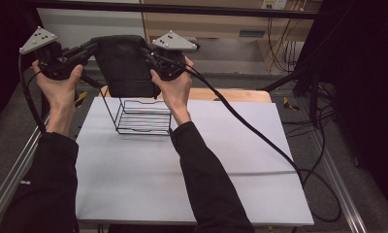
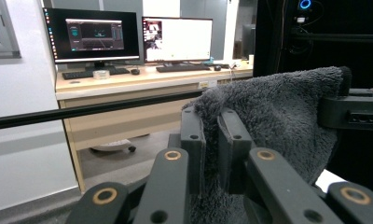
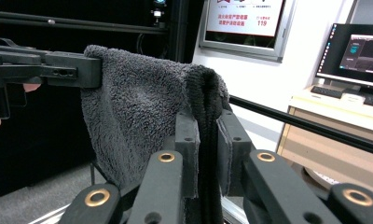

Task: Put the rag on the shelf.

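Observation:
A dark grey fluffy towel (image 1: pixel 125 65) hangs spread between my two grippers, above a black wire basket (image 1: pixel 143 116) on the white table (image 1: pixel 182 165). My left gripper (image 1: pixel 92 47) is shut on the towel's upper left corner, and my right gripper (image 1: pixel 148 52) is shut on its upper right corner. In the left gripper view the towel (image 2: pixel 273 112) is pinched between the jaws of the left gripper (image 2: pixel 212 123), with the right gripper's jaws clamped at its far edge. The right gripper view has the towel (image 3: pixel 142 112) folded between the jaws of the right gripper (image 3: pixel 208 126).
The wire basket stands at the table's far left part. A black cable (image 1: pixel 260 131) trails from the right gripper across the table to the right. A wooden desk (image 2: pixel 142 77) with monitors stands beyond the table. Metal frame rails (image 1: pixel 342 194) run along both sides.

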A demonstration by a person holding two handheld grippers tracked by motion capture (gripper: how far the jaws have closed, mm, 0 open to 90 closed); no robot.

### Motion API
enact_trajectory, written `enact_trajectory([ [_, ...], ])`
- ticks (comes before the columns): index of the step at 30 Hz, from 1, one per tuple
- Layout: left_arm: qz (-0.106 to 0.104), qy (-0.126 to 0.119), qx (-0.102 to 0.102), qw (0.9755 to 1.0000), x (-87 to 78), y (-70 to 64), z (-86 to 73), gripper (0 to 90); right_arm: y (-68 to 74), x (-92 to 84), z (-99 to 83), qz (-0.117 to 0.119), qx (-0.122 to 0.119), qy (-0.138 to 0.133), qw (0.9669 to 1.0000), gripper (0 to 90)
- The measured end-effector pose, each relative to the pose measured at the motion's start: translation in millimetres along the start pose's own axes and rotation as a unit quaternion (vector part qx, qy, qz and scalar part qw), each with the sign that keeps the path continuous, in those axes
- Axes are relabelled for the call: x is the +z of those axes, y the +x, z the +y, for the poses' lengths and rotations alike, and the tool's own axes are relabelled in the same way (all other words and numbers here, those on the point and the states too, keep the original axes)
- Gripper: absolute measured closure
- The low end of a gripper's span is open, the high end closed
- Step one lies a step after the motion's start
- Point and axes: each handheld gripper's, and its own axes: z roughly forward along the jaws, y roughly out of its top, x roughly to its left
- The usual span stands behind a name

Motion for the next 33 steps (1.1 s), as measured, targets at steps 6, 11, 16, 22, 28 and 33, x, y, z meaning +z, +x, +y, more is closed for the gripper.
enact_trajectory([
  [6, -0.003, 0.0, 0.009, 1.0, -6.9, -1.5, -4.0, 82.1, 6.8, -4.7, -1.0, 0.003, -0.017, 0.004, 0.9998, 80.9],
  [11, -0.005, 0.003, 0.017, 0.9998, -10.1, -3.8, -6.2, 82.1, 9.7, -7.2, -2.0, 0.003, -0.027, 0.008, 0.9996, 80.9],
  [16, -0.007, 0.005, 0.02, 0.9998, -11.7, -5.9, -8.5, 82.1, 9.8, -8.9, -4.6, 0.005, -0.024, 0.01, 0.9996, 80.9],
  [22, -0.005, 0.01, 0.028, 0.9995, -13.1, -7.8, -14.1, 82.1, 8.8, -9.7, -11.3, 0.011, -0.023, 0.015, 0.9996, 80.9],
  [28, -0.008, 0.012, 0.032, 0.9994, -17.9, -8.2, -20.5, 82.1, 11.9, -11.8, -15.2, 0.018, -0.031, 0.017, 0.9992, 80.9],
  [33, -0.014, 0.011, 0.034, 0.9993, -22.7, -9.4, -26.7, 82.1, 15.4, -14.1, -17.5, 0.021, -0.039, 0.019, 0.9989, 80.8],
])
